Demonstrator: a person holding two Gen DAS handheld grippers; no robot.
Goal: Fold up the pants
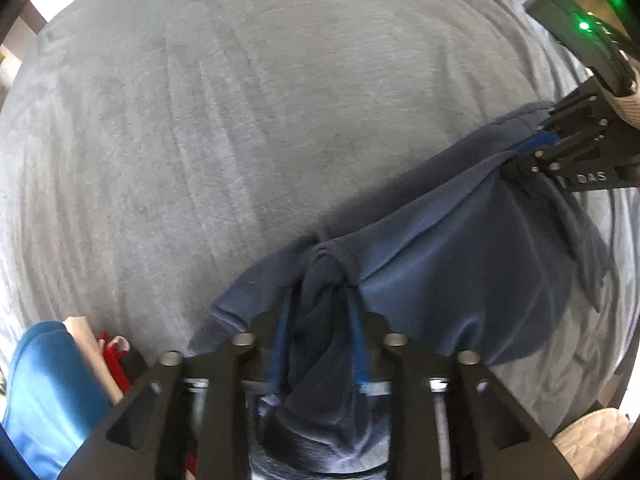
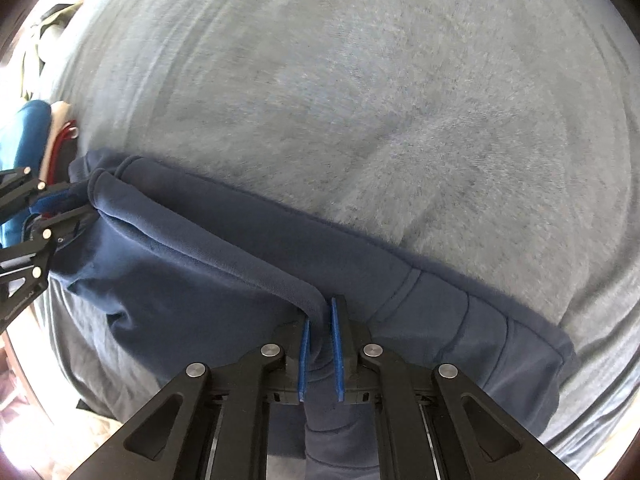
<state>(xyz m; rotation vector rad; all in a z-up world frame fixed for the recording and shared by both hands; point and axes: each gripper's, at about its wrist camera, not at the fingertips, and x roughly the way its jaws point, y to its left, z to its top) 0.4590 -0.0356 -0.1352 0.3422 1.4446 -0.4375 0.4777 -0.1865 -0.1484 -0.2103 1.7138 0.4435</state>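
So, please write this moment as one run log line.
left tongs: pants between pads, loose | right tongs: shut on pants | pants: bunched on grey blanket

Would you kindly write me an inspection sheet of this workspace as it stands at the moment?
Surface: grey fleecy bed cover, lightly rumpled, mostly bare.
Job's things: navy pants, bunched in a band across the cover, one edge held up between the two grippers.
Clutter: blue cloth and red-and-beige items at the cover's edge; what they are I cannot tell.
Grippers: left gripper has fabric between its blue fingers, pads slightly apart; right gripper is pinched shut on a fold of the pants.
Cables: nothing seen.
Surroundings: bright floor or window glare at the picture edges; details too blurred.
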